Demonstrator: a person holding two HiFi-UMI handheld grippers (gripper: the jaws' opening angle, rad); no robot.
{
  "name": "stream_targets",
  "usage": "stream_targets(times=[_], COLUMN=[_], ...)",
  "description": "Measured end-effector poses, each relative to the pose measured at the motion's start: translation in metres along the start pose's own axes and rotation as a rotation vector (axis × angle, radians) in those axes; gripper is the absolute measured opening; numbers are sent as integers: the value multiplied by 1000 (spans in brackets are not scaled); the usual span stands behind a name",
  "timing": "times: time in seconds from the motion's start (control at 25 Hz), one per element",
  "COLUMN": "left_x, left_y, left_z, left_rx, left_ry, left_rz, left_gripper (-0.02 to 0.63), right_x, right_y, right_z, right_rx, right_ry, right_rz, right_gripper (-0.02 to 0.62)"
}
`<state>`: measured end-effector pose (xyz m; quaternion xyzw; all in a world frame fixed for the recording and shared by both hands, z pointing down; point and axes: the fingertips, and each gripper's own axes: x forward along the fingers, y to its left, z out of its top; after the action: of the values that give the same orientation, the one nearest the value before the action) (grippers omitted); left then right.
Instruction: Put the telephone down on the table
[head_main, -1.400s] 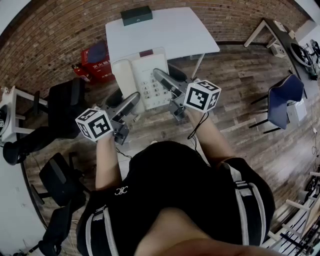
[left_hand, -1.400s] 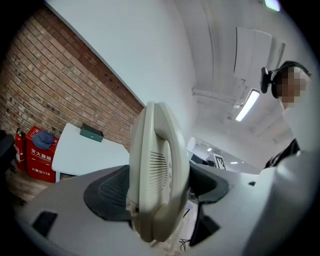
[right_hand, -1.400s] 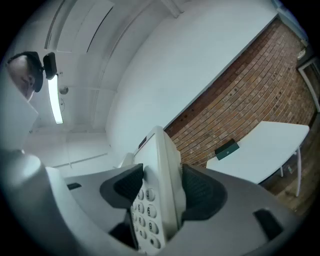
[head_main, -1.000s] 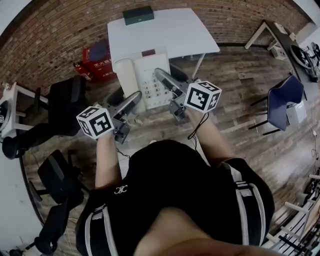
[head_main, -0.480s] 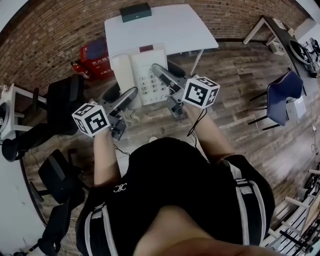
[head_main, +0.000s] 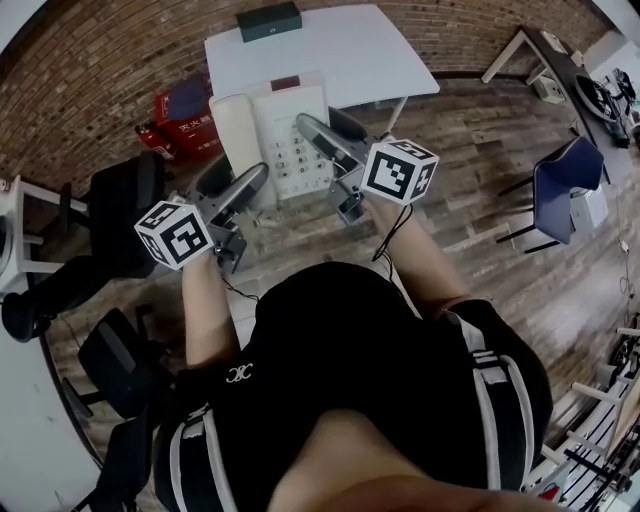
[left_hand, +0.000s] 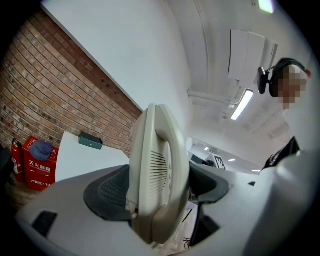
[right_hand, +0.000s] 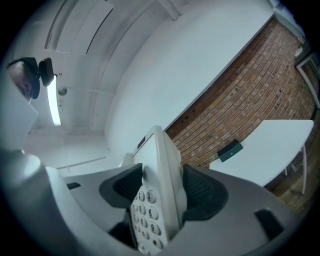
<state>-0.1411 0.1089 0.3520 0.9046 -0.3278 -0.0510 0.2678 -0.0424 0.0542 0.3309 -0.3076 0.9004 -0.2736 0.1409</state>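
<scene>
I hold a white desk telephone (head_main: 268, 132) in the air between both grippers, just short of the near edge of the white table (head_main: 345, 55). Its handset lies along its left side and its keypad faces up. My left gripper (head_main: 250, 183) is shut on the handset side, seen edge-on as the telephone (left_hand: 157, 175) between the dark pads (left_hand: 107, 195) of the left gripper (left_hand: 159, 192). My right gripper (head_main: 312, 130) is shut on the right edge, where the telephone (right_hand: 156, 200) with its number keys sits between the pads (right_hand: 200, 192) of the right gripper (right_hand: 161, 189).
A dark green box (head_main: 268, 20) lies at the table's far edge. A red fire-equipment box (head_main: 185, 115) stands left of the table. Black office chairs (head_main: 115, 205) stand at the left, a blue chair (head_main: 562, 190) at the right, and another desk (head_main: 560, 60) at the far right.
Both grippers and the telephone have shifted a little forward toward the white table and slightly left. Both grips on the telephone are unchanged.
</scene>
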Motion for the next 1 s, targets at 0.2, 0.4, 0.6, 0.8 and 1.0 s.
stream_targets(times=[0.2, 0.4, 0.6, 0.8, 1.0], left_x=[1, 8, 13, 22, 50], left_y=[16, 24, 34, 46, 66], left_z=[13, 17, 14, 6, 17], left_rx=[10, 16, 20, 26, 18], left_ry=[9, 24, 30, 26, 26], left_rz=[-27, -48, -56, -60, -48], left_gripper=[371, 371, 371, 371, 371], right_x=[16, 20, 24, 27, 45], right_y=[-3, -11, -20, -34, -64], right_z=[3, 4, 0, -4, 10], right_rx=[-1, 10, 9, -5, -3], right_ry=[-15, -27, -34, -41, -21], right_rz=[-21, -43, -53, -50, -36], right_gripper=[219, 219, 219, 219, 219])
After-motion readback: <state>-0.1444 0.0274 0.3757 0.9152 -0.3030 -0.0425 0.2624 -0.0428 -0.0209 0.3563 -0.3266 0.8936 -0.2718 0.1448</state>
